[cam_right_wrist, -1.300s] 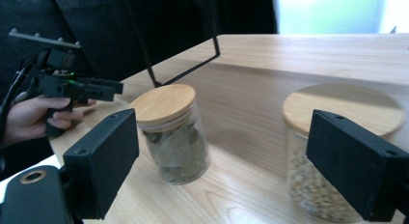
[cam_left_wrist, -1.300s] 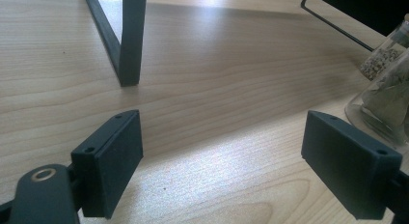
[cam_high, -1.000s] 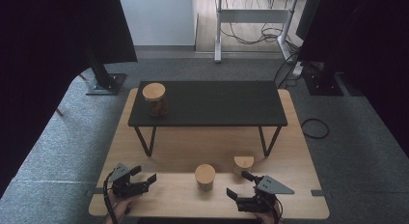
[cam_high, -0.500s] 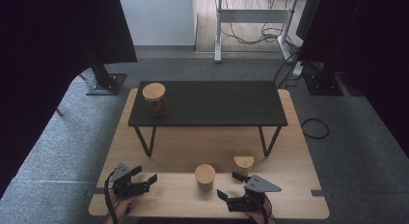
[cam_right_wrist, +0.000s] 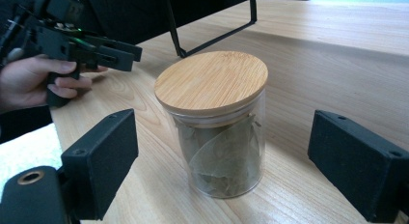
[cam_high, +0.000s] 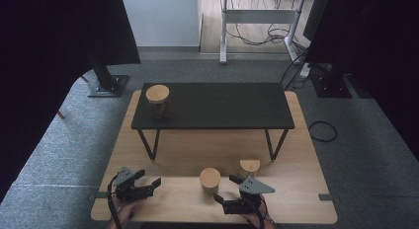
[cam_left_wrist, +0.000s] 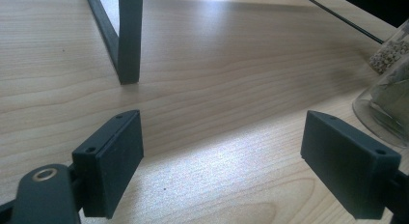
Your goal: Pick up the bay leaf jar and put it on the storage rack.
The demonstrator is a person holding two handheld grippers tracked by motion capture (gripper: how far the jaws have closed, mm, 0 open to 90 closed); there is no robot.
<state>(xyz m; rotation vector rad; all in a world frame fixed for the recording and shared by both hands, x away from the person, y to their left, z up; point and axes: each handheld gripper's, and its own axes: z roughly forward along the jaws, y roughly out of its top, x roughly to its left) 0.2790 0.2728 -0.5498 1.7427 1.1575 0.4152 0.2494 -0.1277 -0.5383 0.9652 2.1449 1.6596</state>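
— Right gripper [cam_high: 231, 189]? Jaws wide, empty, bay-leaf jar [cam_right_wrist: 216, 122] standing upright between them, untouched.
— Left gripper [cam_high: 149, 181]? Wide too, empty, jar at three o'clock, well apart.

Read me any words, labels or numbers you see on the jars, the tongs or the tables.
None can be read.
Near jar: plain wooden lid, clear glass, leaves inside, no label.
Far jar on the black table: a dark patch on its side, too small to tell.
Small jar: no writing visible.
Right tongs and left tongs: plain black jaws, no marks.
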